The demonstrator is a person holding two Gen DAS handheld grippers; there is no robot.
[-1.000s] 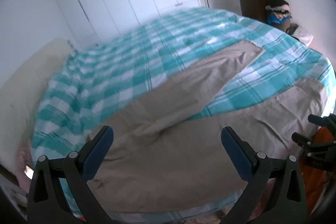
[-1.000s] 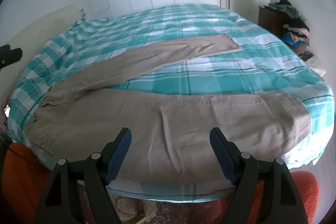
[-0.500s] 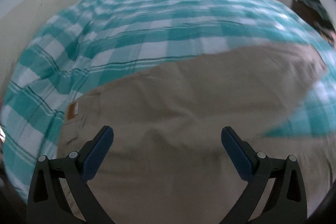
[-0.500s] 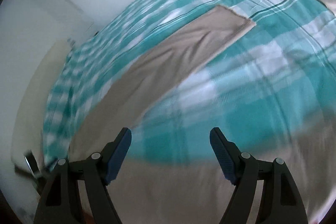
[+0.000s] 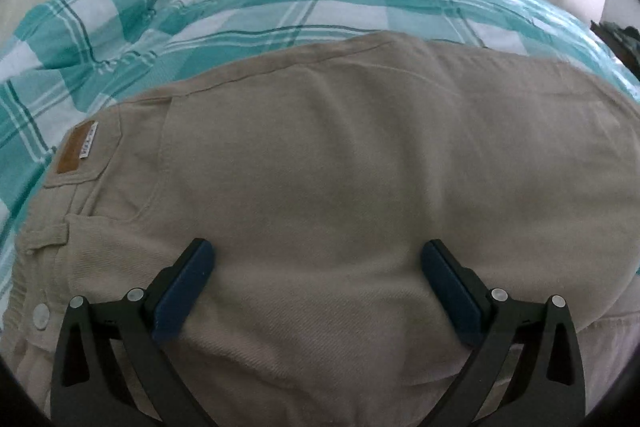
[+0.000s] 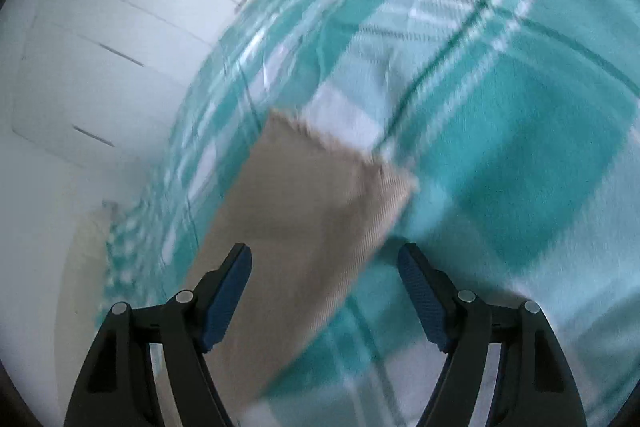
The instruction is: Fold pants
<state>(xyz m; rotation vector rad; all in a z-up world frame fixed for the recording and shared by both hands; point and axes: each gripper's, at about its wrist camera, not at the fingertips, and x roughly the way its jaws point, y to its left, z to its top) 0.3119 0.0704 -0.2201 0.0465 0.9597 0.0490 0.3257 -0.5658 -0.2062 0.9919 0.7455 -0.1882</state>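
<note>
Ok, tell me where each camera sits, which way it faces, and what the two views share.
Left wrist: sits on the left hand-held gripper, angled down at the waist end of the beige pants, by the waistband label; both fingers show, spread apart.
Right wrist: sits on the right hand-held gripper, rolled sideways, facing a frayed pant-leg hem; both fingers show, spread apart.
Shared: the pants and the teal checked bedspread. No hand or sleeve shows.
</note>
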